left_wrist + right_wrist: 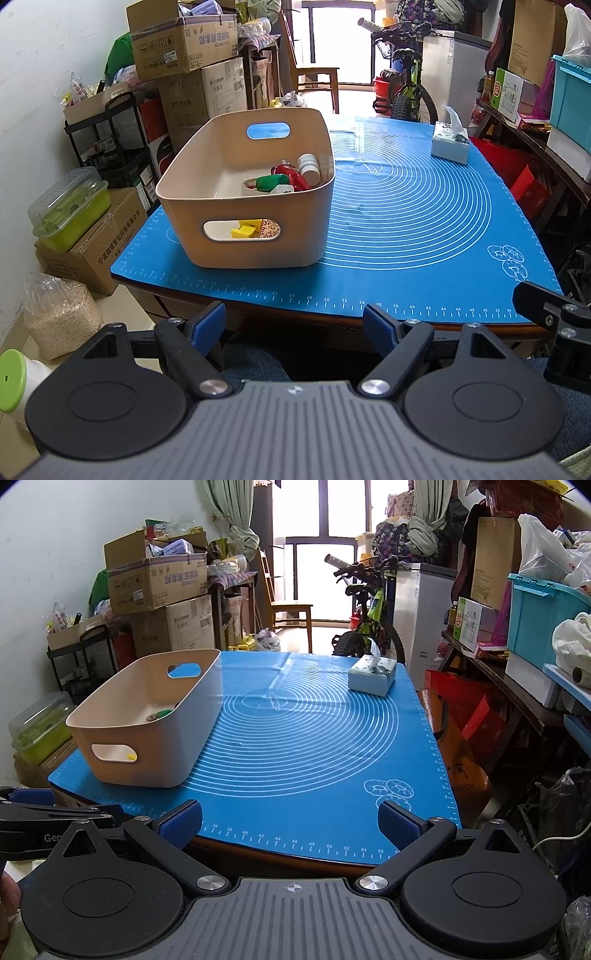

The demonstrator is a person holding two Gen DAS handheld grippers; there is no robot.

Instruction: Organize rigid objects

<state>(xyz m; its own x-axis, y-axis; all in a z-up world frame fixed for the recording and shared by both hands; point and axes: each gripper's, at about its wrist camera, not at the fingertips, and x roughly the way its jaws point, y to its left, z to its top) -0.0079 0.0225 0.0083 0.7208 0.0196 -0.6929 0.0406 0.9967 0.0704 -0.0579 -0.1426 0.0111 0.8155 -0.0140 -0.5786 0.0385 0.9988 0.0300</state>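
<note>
A beige plastic storage bin with oval handle cut-outs [255,206] is seen on the left part of a blue silicone baking mat printed with white concentric rings [413,229], which covers the tabletop. Inside the bin, toward its right wall, several small rigid items are gathered: a green and red toy piece [275,181], a red object [293,173] and a white cylindrical bottle [309,168]. A yellow block [245,229] is visible through the near handle cut-out. Further right, near the far right corner of the mat, a white tissue box with a tissue sticking up [450,142] is placed, well apart from the bin.

The left gripper [295,323] is held at the near edge of the tabletop, its blue-padded fingers [208,321] spread wide with nothing between them. The right gripper [290,821] is likewise held over the near edge of the mat, its fingers [400,821] spread apart and empty. In the right wrist view, the bin [147,723] is seen to the left and the tissue box [373,675] to the far right. The mat between them is bare.
</note>
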